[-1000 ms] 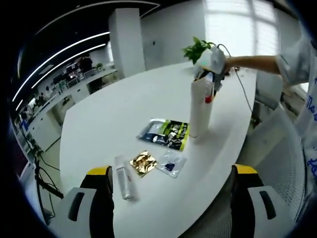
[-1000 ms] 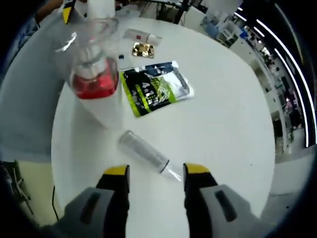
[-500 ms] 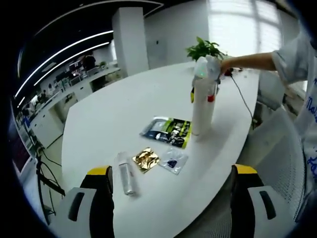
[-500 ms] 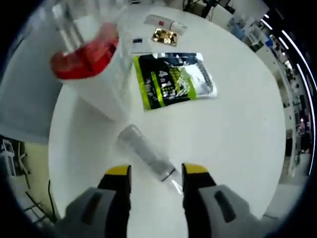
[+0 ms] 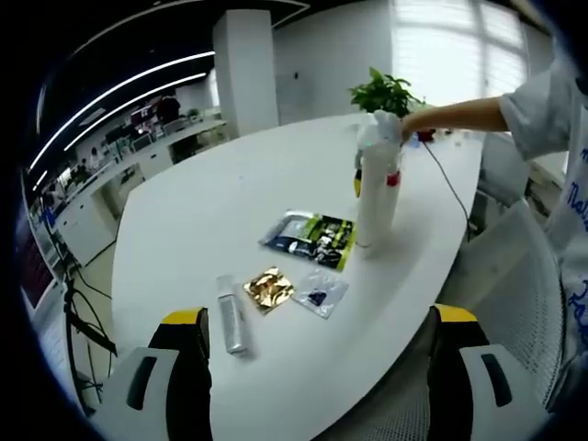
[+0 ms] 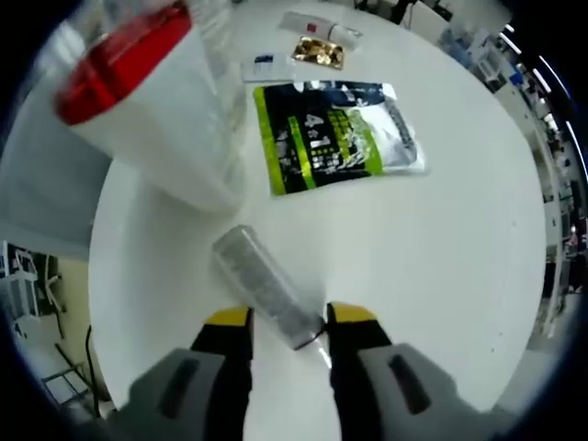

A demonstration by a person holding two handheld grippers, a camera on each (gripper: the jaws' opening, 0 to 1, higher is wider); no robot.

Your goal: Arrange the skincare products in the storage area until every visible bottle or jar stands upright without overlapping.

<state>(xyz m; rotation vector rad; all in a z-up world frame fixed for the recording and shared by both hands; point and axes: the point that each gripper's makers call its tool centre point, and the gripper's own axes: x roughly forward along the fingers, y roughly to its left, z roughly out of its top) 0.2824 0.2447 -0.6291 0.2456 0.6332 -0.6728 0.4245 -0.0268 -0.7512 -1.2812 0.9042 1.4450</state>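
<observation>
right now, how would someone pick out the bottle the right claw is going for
On the white table, find the tall white bottle with a red band. At its foot lies a slim clear tube, its end between the right claw's jaws, the only item there lying flat.

— Which bottles stand upright?
— One: the tall white bottle (image 5: 375,197) with a red collar, just beside the green sachet (image 6: 336,136).
— And lying flat?
— The clear ribbed tube (image 6: 264,285), near the tall bottle's base, and a small white tube (image 5: 230,313) beside the gold packet (image 5: 267,288).
</observation>
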